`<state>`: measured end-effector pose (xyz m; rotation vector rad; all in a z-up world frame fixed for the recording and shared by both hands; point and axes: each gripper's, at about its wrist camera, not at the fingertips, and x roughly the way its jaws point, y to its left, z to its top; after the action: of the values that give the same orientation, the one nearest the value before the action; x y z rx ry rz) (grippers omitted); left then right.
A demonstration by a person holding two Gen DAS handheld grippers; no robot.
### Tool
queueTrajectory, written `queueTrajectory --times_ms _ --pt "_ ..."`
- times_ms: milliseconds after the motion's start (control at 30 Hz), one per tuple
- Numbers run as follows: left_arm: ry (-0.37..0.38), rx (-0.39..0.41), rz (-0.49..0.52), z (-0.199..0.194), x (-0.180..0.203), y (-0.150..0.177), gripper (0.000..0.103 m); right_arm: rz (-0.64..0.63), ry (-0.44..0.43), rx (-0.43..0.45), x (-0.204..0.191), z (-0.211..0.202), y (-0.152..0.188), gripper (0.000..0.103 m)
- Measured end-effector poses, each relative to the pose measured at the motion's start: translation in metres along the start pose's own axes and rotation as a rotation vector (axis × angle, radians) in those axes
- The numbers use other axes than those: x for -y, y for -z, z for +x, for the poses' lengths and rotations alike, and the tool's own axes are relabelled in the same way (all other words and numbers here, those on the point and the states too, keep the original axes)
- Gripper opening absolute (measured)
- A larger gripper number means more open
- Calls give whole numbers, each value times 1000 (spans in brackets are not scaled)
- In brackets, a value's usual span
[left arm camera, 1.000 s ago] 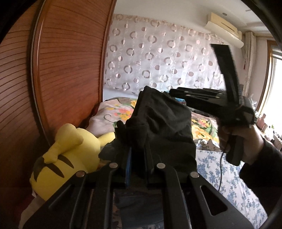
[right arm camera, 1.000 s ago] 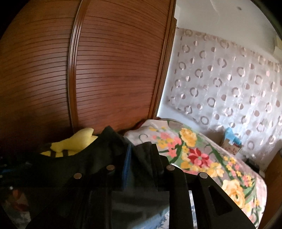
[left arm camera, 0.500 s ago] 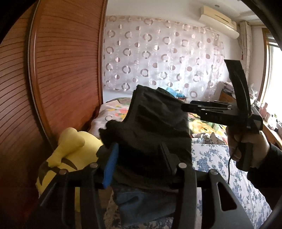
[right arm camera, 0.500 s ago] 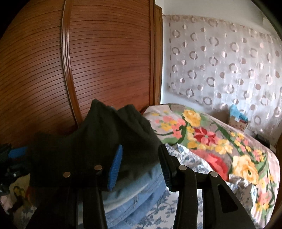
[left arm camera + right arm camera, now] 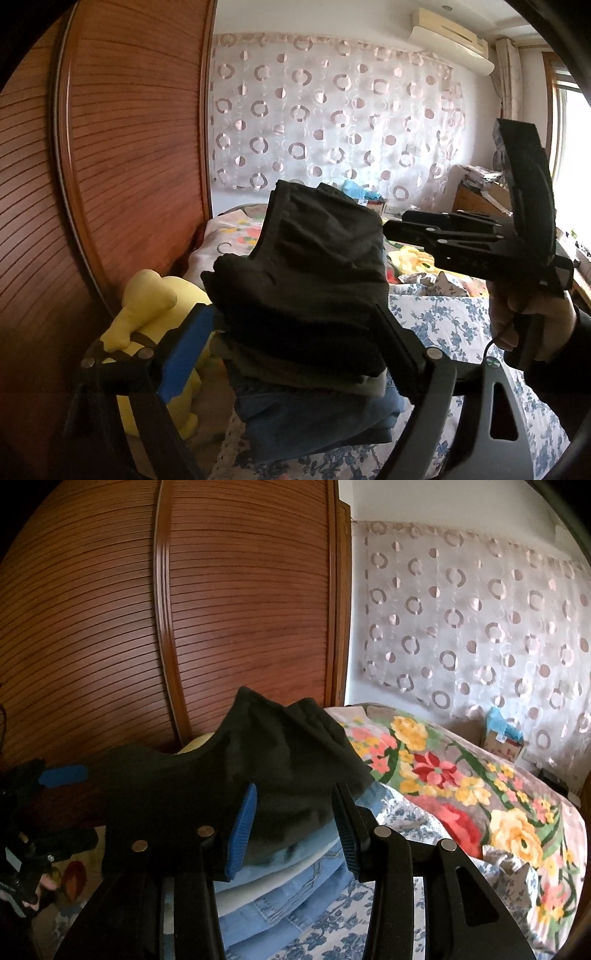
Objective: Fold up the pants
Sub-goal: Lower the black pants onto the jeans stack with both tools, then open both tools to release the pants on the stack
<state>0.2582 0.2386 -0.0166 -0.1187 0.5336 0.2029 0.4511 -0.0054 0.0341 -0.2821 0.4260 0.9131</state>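
Observation:
Folded black pants [image 5: 306,280] lie on top of a stack of folded clothes, with grey and blue denim layers [image 5: 317,417] under them. My left gripper [image 5: 291,339] is open, its fingers spread on either side of the pants' near edge. In the right wrist view the same black pants [image 5: 236,771] top the stack of jeans [image 5: 280,897]. My right gripper [image 5: 295,819] is open just in front of the pants' edge and holds nothing. The right gripper also shows from the side in the left wrist view [image 5: 391,225], beside the pants.
The stack sits on a bed with a blue floral sheet [image 5: 443,325] and a bright flowered quilt [image 5: 461,782]. A yellow plush toy [image 5: 147,325] lies left of the stack. A wooden slatted wardrobe [image 5: 184,609] stands close behind. A curtained wall [image 5: 332,129] is at the back.
Both grippers opened and let go of the black pants, which now rest on the stack. Both grippers drew back a little from the cloth.

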Motion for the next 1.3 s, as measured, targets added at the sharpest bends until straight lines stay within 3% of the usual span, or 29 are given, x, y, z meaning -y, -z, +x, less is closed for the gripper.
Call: queueTrajectory --times_ms 433,1300 --pt "17 6 5 -18 8 5 87 -1 14 24 -13 -33 11 44" --pt "76 78 108 -88 70 7 87 85 94 58 -46 -141 49 44"
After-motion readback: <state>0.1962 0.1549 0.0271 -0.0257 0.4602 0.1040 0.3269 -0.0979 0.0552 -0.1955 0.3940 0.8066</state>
